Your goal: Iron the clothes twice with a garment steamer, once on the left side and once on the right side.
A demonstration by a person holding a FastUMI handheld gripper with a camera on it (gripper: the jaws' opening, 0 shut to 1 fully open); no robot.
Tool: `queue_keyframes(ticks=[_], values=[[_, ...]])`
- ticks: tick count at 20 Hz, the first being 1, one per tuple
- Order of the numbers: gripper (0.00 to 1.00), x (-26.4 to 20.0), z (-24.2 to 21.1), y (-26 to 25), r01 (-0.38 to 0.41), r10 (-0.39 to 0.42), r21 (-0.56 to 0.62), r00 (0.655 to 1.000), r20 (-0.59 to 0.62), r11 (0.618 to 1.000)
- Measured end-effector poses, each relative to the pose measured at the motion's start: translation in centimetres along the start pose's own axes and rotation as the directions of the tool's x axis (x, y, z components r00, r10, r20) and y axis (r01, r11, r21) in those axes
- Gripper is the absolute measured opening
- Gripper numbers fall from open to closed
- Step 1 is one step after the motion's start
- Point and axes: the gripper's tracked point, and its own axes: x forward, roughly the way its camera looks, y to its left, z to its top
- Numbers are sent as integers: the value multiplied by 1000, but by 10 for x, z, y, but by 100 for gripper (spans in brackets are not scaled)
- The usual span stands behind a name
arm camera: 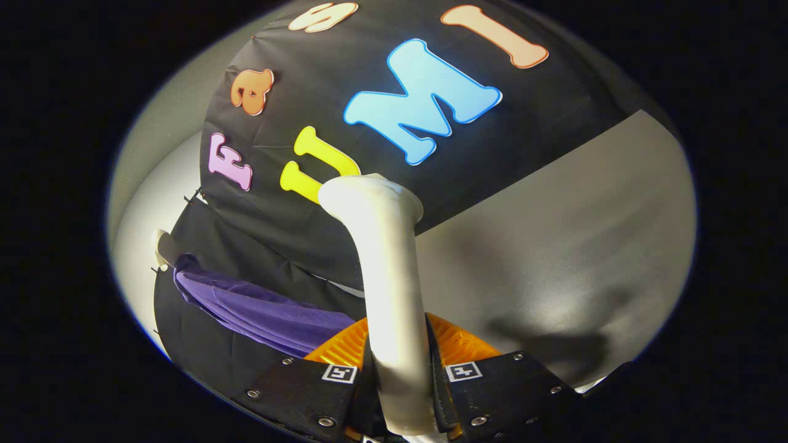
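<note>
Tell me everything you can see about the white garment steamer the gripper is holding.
The garment steamer is a smooth, glossy white plastic wand: a rounded handle that rises between the fingers and flares into a wider head at the top, bent toward the black cloth wall. The gripper is shut on its handle, both fingers pressing its sides. Its head stands clear of the purple garment, which hangs beside it.

Dim booth, fisheye warp, hard shadows

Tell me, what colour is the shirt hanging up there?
Purple. The shirt shows best in the gripper view, beside the white steamer the gripper holds.
</note>
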Motion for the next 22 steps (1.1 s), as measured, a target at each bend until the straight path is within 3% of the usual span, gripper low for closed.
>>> queue_keyframes(ticks=[7, 14, 18, 22], values=[[38, -54, -58, 46, 14, -15, 13, 996, 83, 1000], [38, -98, -115, 102, 71, -48, -111, 979, 200, 991], [38, -106, -146, 143, 69, -23, -181, 969, 246, 981], [38, -106, -168, 172, 128, -54, -223, 949, 310, 966]])
